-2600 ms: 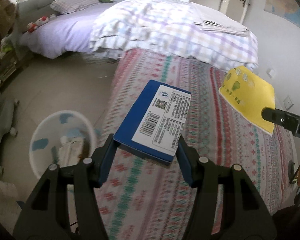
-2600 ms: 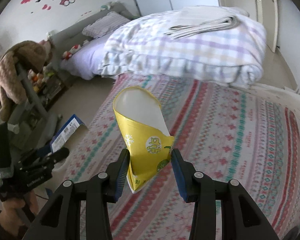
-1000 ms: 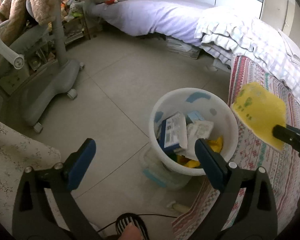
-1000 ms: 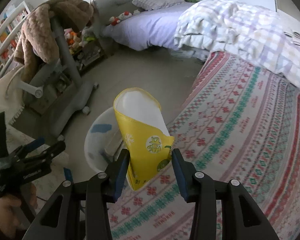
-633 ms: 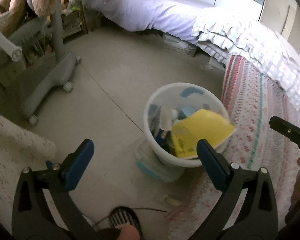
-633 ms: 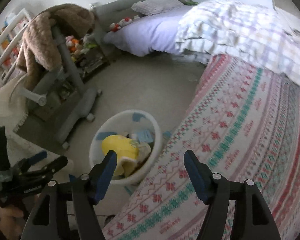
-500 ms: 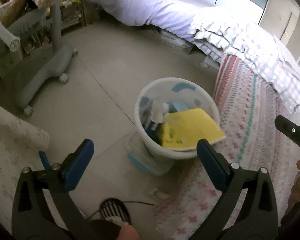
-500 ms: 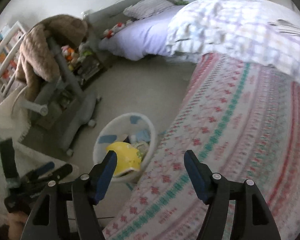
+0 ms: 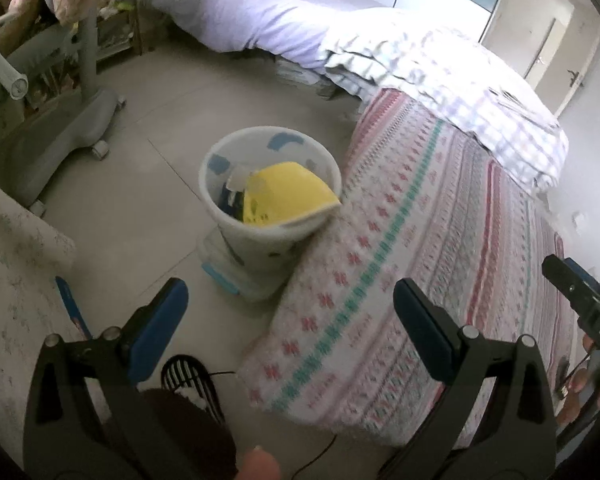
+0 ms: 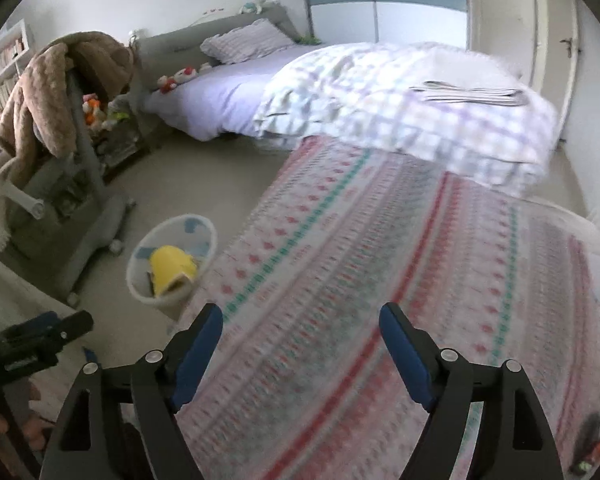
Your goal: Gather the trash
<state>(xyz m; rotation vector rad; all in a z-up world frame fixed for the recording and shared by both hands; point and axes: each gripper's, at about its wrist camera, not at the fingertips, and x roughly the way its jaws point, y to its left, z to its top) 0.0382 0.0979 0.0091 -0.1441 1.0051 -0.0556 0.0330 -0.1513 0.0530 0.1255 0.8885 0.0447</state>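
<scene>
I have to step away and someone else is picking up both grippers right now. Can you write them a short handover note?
Left gripper: jaws open, empty, over the floor beside the bed.
Right gripper: jaws open, empty, over the patterned bedspread.
Bin: on the floor against the side of the bed, holding the yellow packet, which lies on top and reaches its rim, with other trash under it, including something blue.
Done: the yellow packet is in the bin.
Left: no loose trash shows on the bedspread in either view, though both are blurred. Check the rest of the room. A folded stack on the plaid quilt looks like laundry, not trash.
</scene>
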